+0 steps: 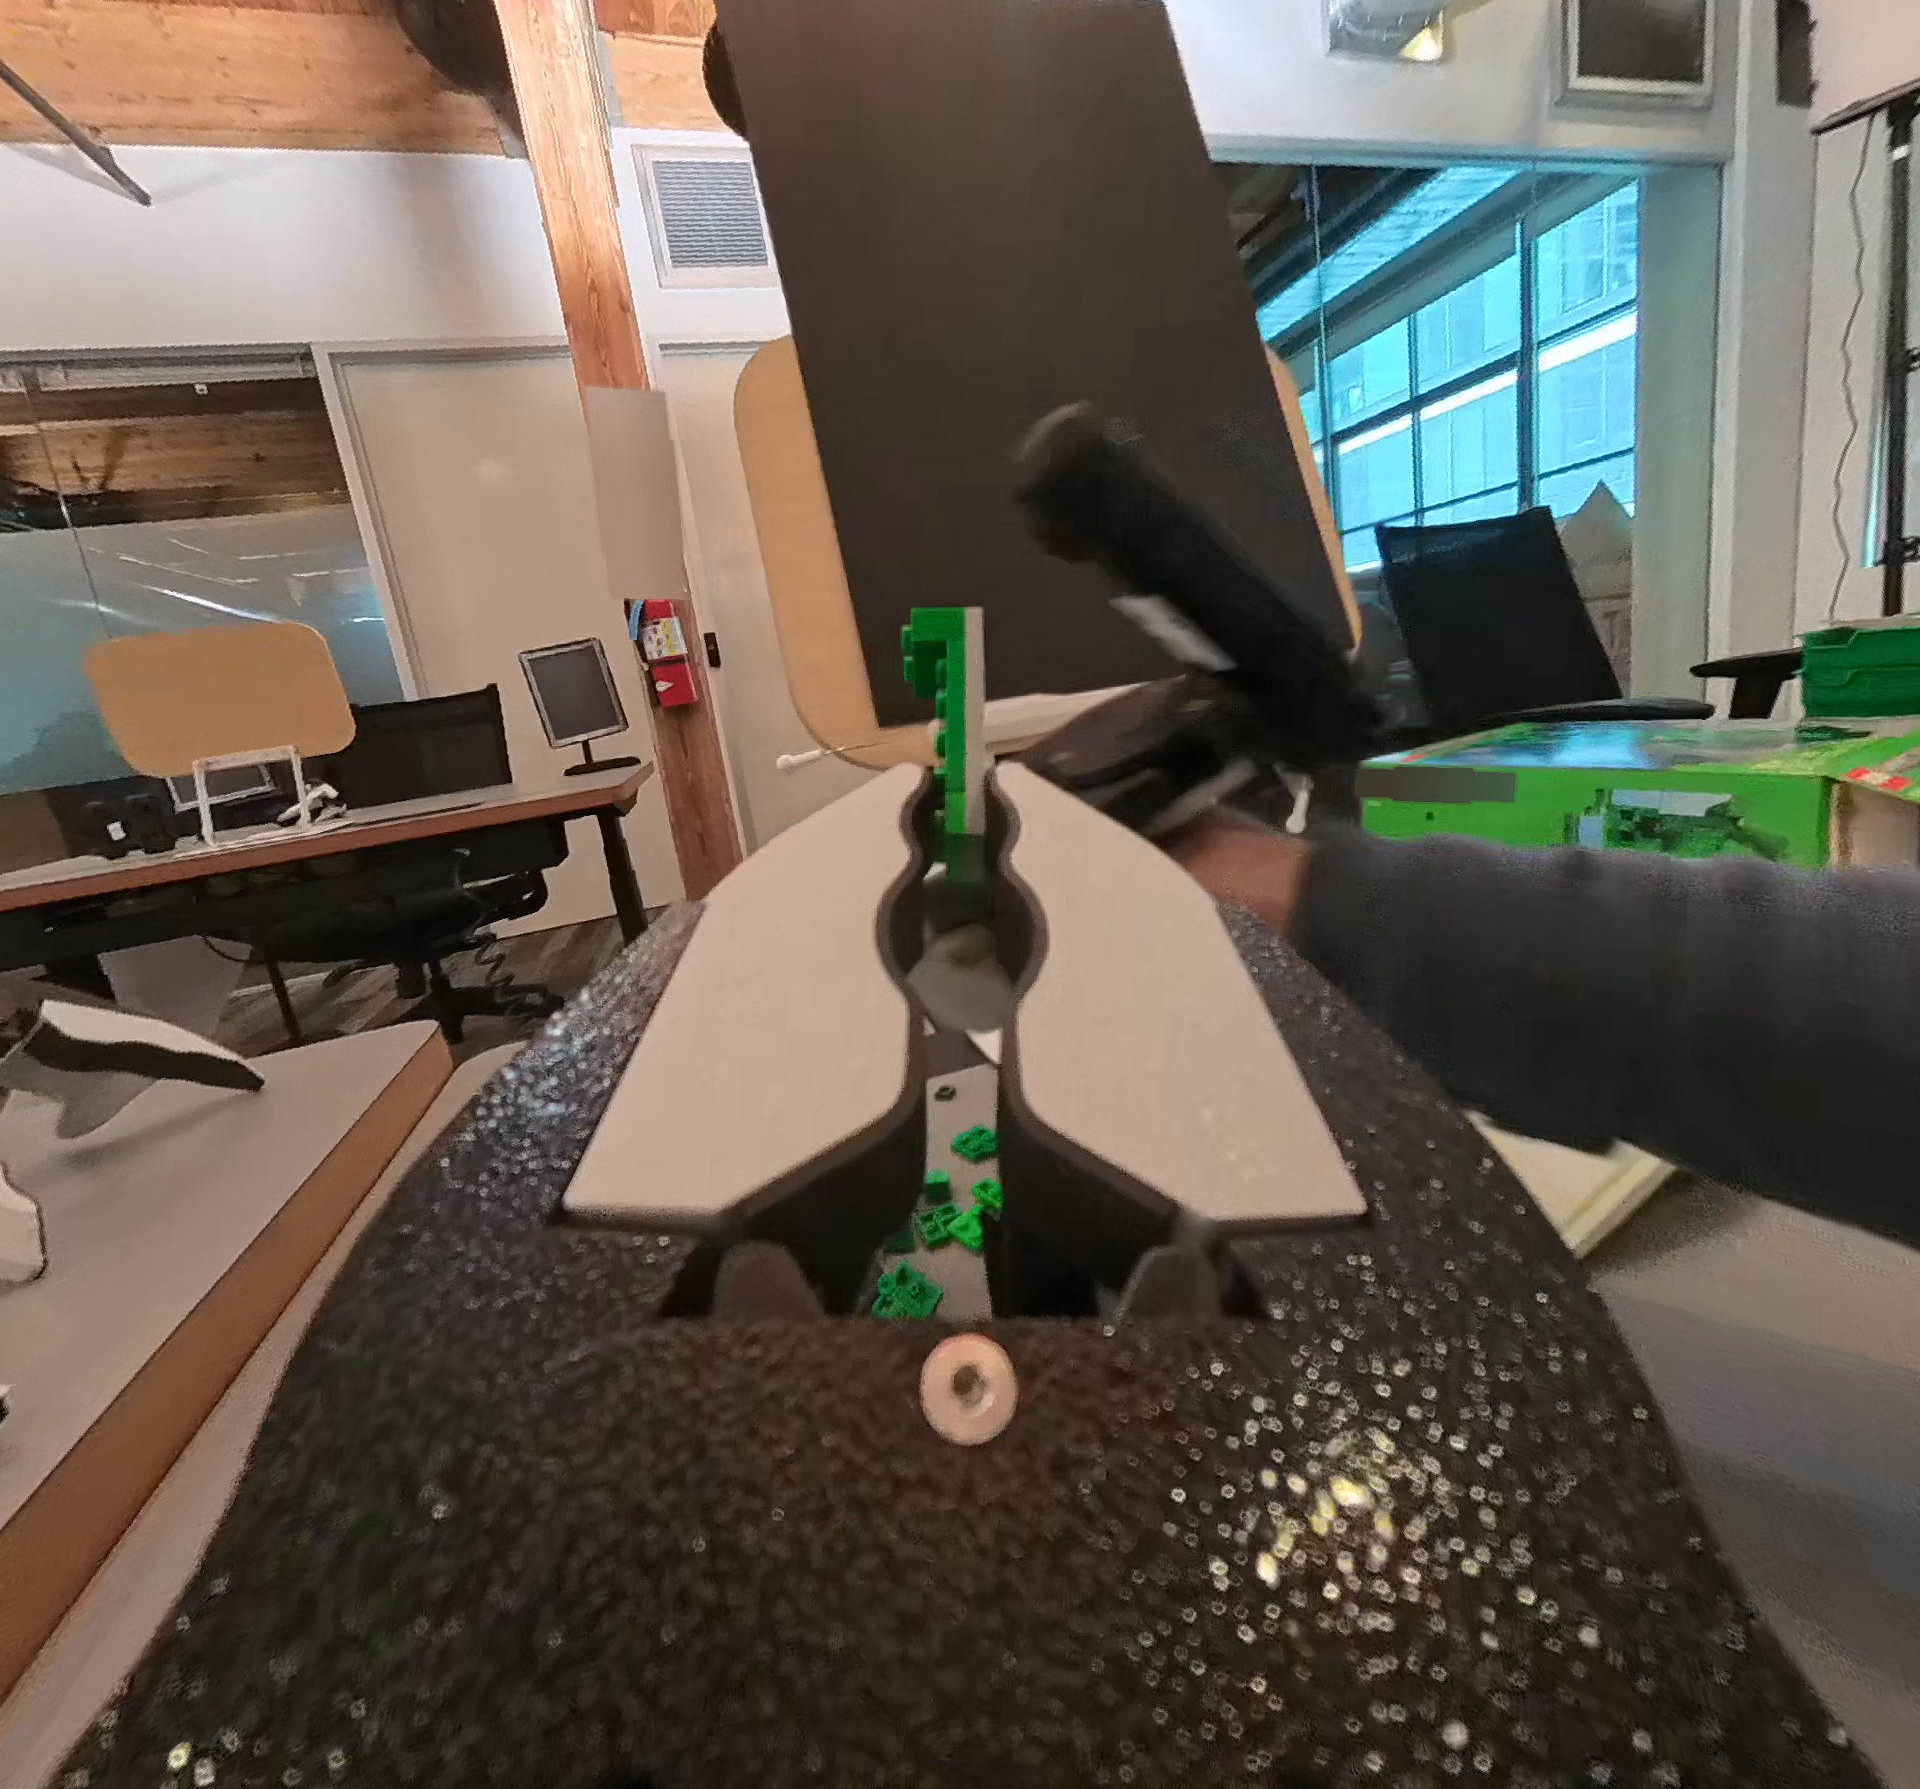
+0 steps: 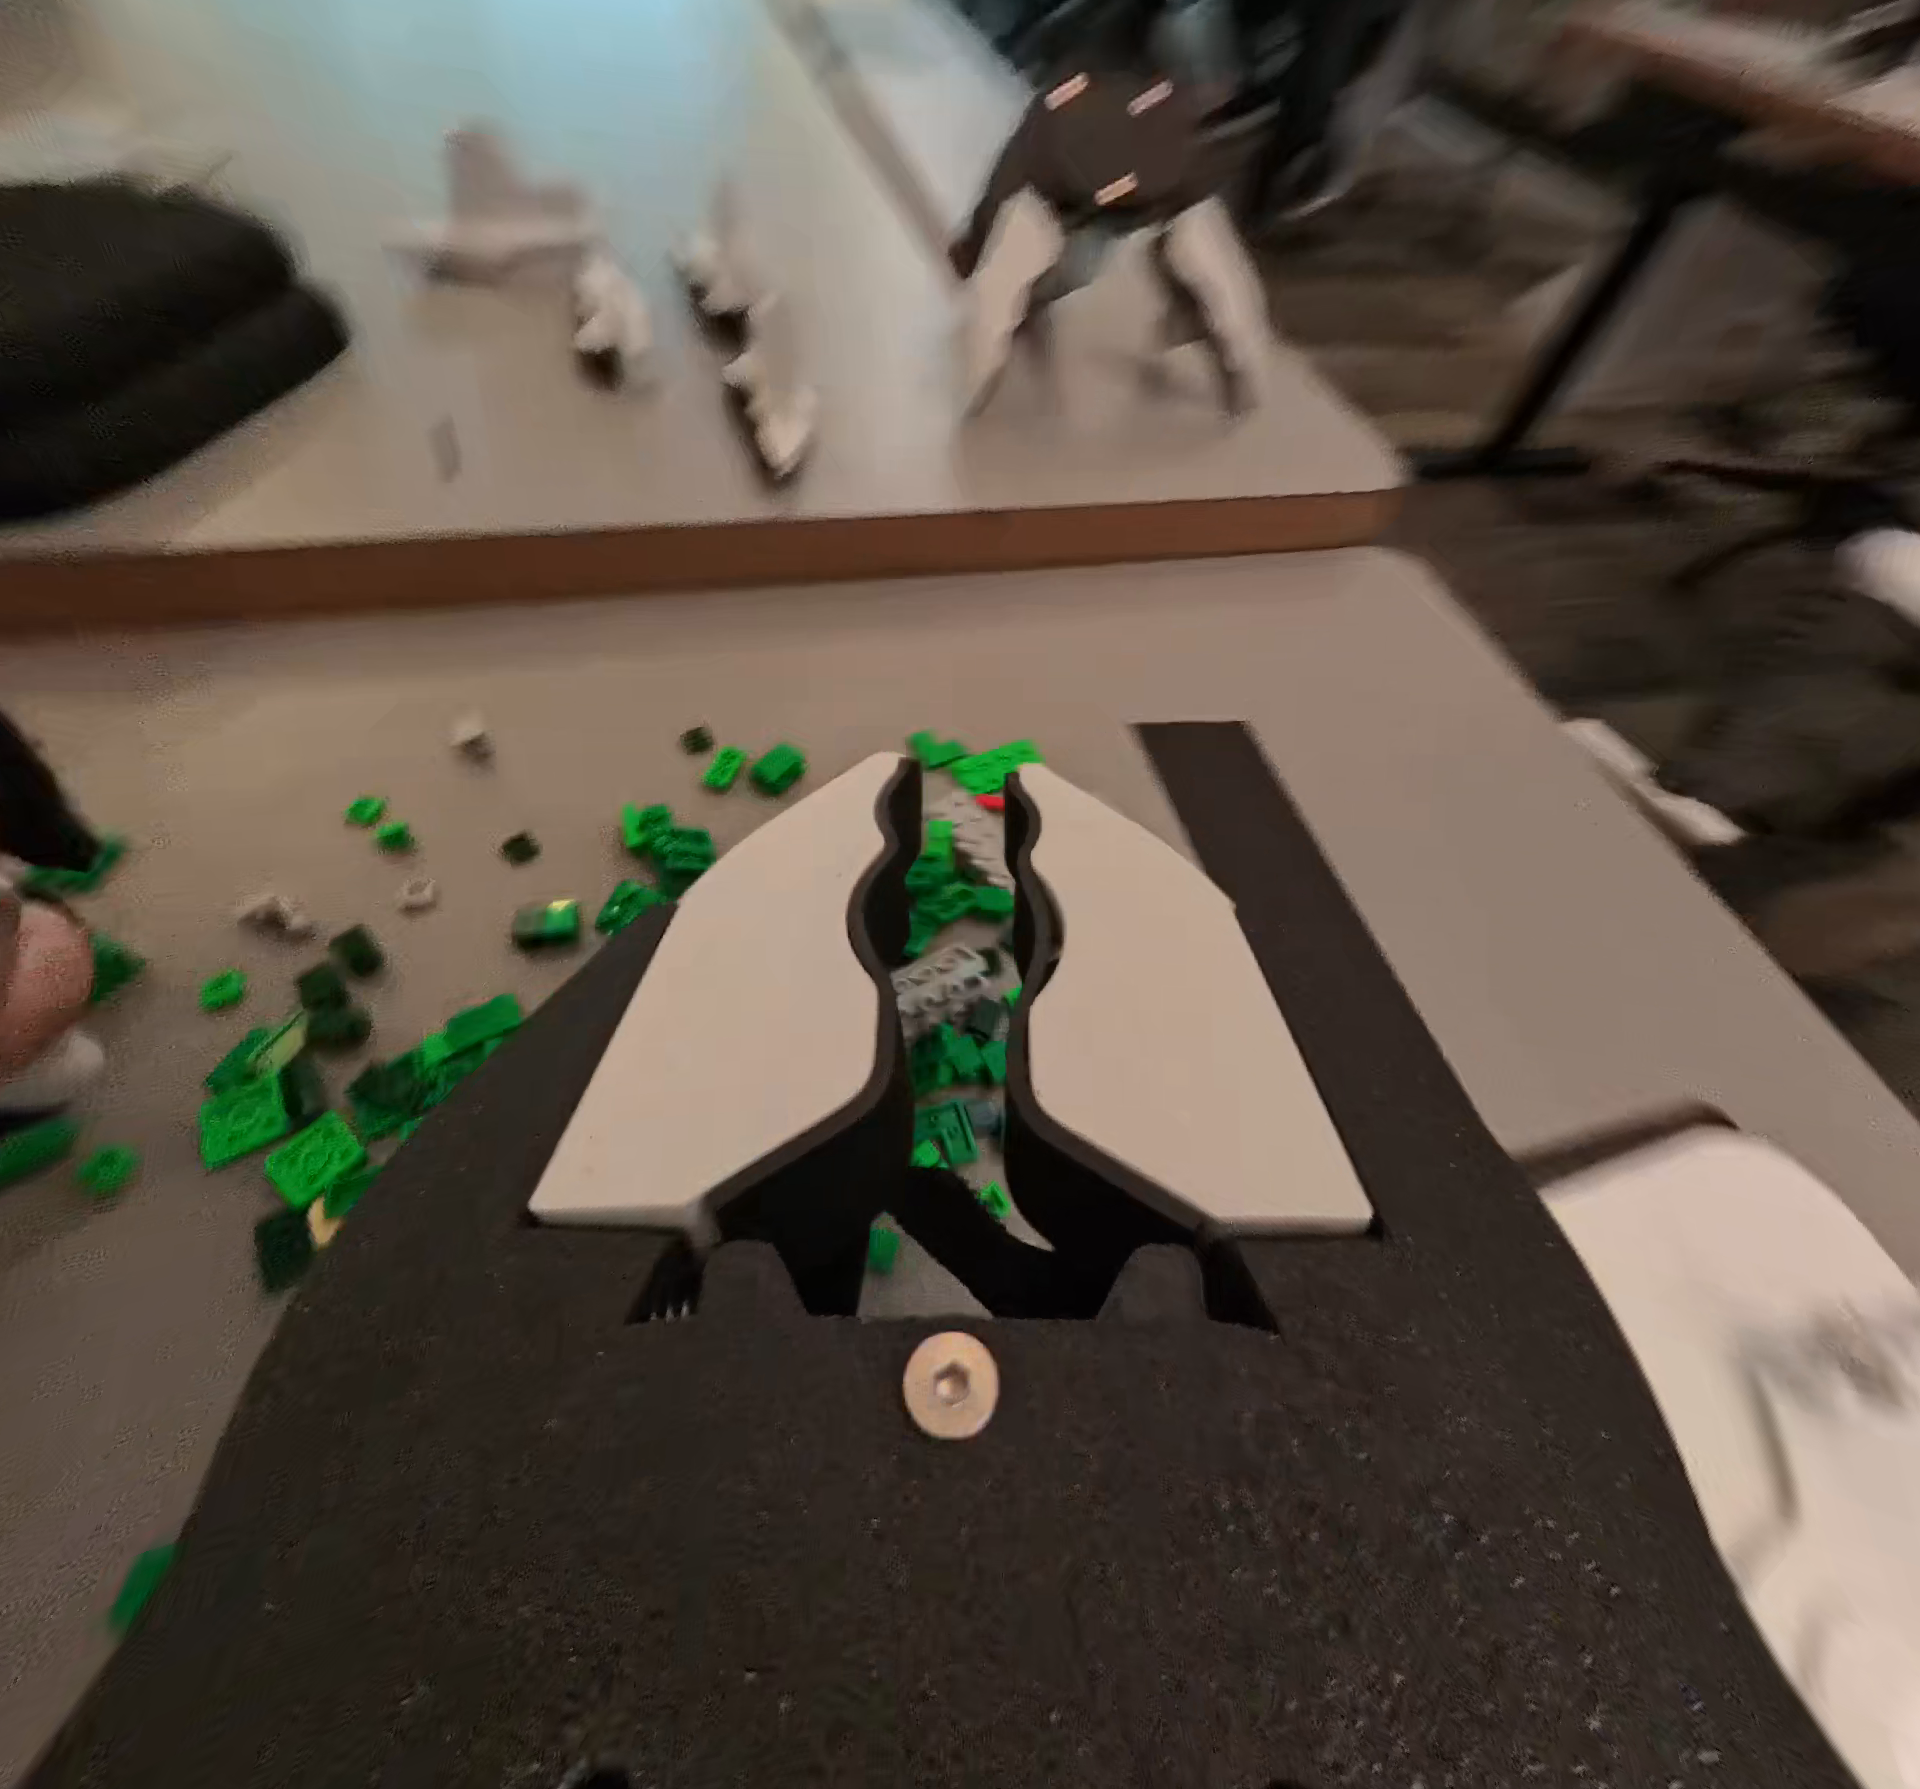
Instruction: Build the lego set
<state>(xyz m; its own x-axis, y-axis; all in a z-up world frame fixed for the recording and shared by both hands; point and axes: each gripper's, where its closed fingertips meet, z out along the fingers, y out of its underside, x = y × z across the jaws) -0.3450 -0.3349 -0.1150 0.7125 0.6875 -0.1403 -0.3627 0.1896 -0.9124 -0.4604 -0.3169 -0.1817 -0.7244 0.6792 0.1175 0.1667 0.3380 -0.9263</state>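
The lego build (image 1: 954, 721), a green and white strip, stands upright pinched in the left tongs (image 1: 958, 783); the right tongs (image 2: 961, 783), slightly spread and empty, hover over loose green bricks (image 2: 312, 1116) on the worktop (image 2: 1351, 804), so picking the next brick looks due

Legible text: none at this resolution.
Print-bearing items: green box (image 1: 1600, 794), right of the table, printed artwork with one patch blurred over; red wall unit (image 1: 668, 664) on the wooden post, small labels too fine to make out.
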